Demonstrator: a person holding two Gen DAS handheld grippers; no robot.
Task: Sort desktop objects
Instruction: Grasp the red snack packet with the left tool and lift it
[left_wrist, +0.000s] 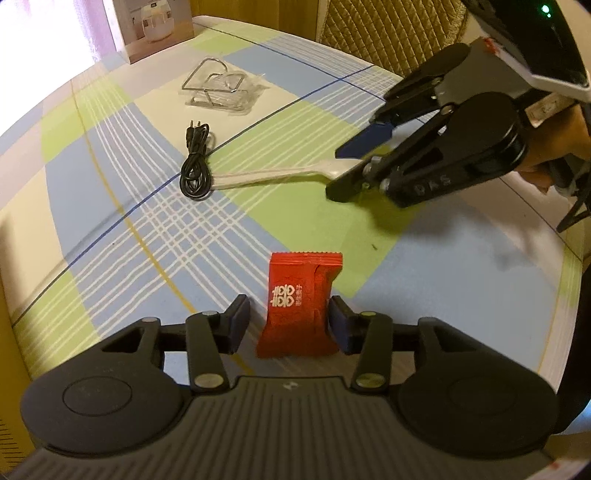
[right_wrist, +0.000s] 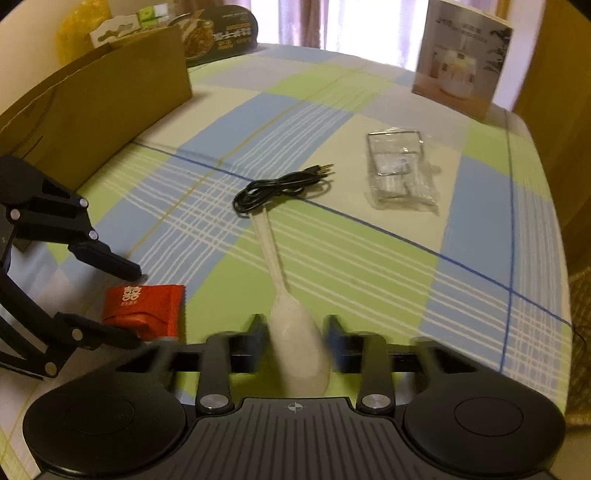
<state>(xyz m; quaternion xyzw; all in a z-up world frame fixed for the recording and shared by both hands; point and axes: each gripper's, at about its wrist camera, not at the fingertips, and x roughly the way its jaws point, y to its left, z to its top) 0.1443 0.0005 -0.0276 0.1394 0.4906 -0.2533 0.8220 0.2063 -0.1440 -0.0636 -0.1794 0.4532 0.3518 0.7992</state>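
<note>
A red candy packet (left_wrist: 295, 306) with white characters lies on the checked tablecloth (left_wrist: 110, 221), between the fingers of my left gripper (left_wrist: 290, 321). That gripper is open: the right pad is at the packet's edge and the left pad stands apart. From the right wrist view the same packet (right_wrist: 147, 306) sits inside the left gripper (right_wrist: 139, 309). A white plastic spoon (right_wrist: 299, 343) lies with its bowl between the fingers of my open right gripper (right_wrist: 297, 332), with a gap on each side. In the left wrist view the right gripper (left_wrist: 334, 171) straddles the spoon (left_wrist: 266, 177).
A coiled black audio cable (right_wrist: 273, 188) rests at the tip of the spoon's handle. Beyond it lies a clear bag holding a wire rack (right_wrist: 400, 173). A cardboard box (right_wrist: 92, 107) stands at the left, a product carton (right_wrist: 461, 59) at the back, and a wicker chair (left_wrist: 388, 33) past the table edge.
</note>
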